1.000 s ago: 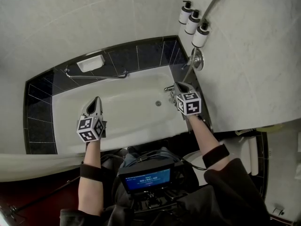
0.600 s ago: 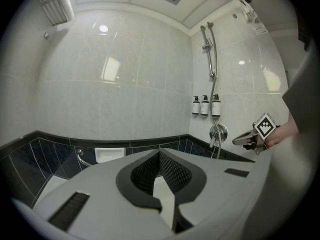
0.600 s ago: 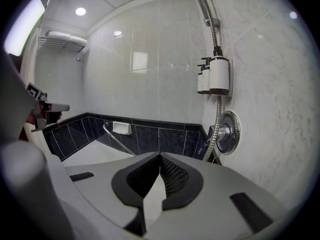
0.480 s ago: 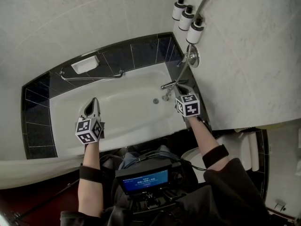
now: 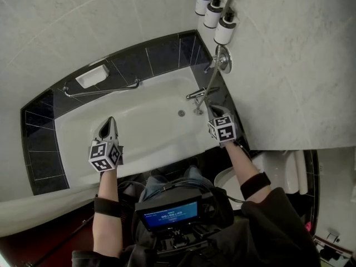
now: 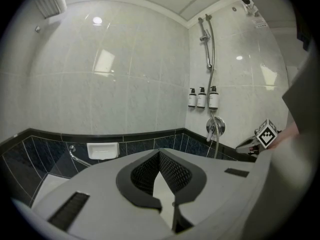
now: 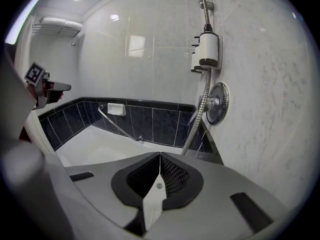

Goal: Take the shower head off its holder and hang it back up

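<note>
Along the right-hand wall we note three dispenser bottles (image 5: 214, 13) in a row. The round valve plate (image 5: 224, 62) sits beneath them, and the metal hose (image 5: 213, 82) runs down past it toward the tub spout (image 5: 196, 95). On the far wall, a grab bar (image 5: 100, 89) and a soap dish (image 5: 92, 75) sit above the bathtub (image 5: 144, 127). A toilet (image 5: 281, 171) stands outside the tub, to the right.

The white basin lies open beneath both grippers.

The shower head (image 6: 202, 28) sits high on the wall rail (image 6: 210, 49), well above the bottles. It is too small in the left gripper view for us to read any detail.

The left gripper (image 5: 112, 120) hangs over the tub with its jaws together and nothing between them. The right gripper (image 5: 215, 110) also has its jaws closed and empty. It is just beside the hose, near the spout — we cannot confirm contact.
</note>
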Tool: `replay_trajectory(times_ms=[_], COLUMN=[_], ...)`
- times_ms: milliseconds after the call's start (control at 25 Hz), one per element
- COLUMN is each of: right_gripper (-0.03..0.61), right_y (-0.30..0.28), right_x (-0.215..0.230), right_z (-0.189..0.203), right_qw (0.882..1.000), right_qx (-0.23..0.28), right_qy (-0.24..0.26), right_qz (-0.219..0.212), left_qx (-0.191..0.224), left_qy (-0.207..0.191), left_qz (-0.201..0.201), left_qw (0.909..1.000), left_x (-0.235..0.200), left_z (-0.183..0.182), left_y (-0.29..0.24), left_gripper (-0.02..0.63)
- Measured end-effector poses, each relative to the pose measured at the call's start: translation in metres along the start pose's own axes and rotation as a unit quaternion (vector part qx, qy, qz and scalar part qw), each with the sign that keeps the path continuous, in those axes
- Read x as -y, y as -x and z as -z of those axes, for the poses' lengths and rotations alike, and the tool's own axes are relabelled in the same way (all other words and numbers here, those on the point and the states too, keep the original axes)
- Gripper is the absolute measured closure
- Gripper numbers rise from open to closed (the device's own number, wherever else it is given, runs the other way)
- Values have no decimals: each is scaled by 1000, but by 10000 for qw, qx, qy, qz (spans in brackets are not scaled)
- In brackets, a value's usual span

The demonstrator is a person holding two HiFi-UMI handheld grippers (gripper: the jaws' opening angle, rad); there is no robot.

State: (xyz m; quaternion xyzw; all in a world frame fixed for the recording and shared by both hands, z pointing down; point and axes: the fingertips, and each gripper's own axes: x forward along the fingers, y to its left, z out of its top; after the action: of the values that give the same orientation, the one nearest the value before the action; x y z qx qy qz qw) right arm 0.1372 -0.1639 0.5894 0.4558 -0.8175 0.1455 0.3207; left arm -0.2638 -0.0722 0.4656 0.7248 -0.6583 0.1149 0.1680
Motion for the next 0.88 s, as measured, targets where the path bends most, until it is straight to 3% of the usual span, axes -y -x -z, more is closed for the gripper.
replay_trajectory(times_ms=[200, 360, 480, 600, 720, 880], right_gripper=[543, 532, 503, 486, 457, 397], right_y=[-3, -23, -36, -53, -78, -113], right_x=[-8, -19, -30, -46, -62, -78], right_z=[21, 43, 58, 74, 97, 140], right_qw=[9992, 9919, 9717, 9291, 8697, 7879], right_qx=[-332, -648, -983, -1343, -1611, -1931], right_qy=[229, 1086, 2131, 3418, 4619, 5757], right_qz=[4, -110, -253, -449, -664, -1028], left_qx=[-163, -298, -431, -531, -579, -579], left_qy=[-52, -116, -219, -279, -278, -247], left_qz=[82, 148, 199, 165, 158, 145], left_qw=[9998, 9994, 9986, 9981, 9978, 9979], left_x=[7, 11, 18, 22, 21, 21], left_z=[12, 26, 37, 50, 70, 115], left_y=[-8, -15, -17, -20, -28, -38], left_gripper=[614, 614, 614, 614, 614, 614])
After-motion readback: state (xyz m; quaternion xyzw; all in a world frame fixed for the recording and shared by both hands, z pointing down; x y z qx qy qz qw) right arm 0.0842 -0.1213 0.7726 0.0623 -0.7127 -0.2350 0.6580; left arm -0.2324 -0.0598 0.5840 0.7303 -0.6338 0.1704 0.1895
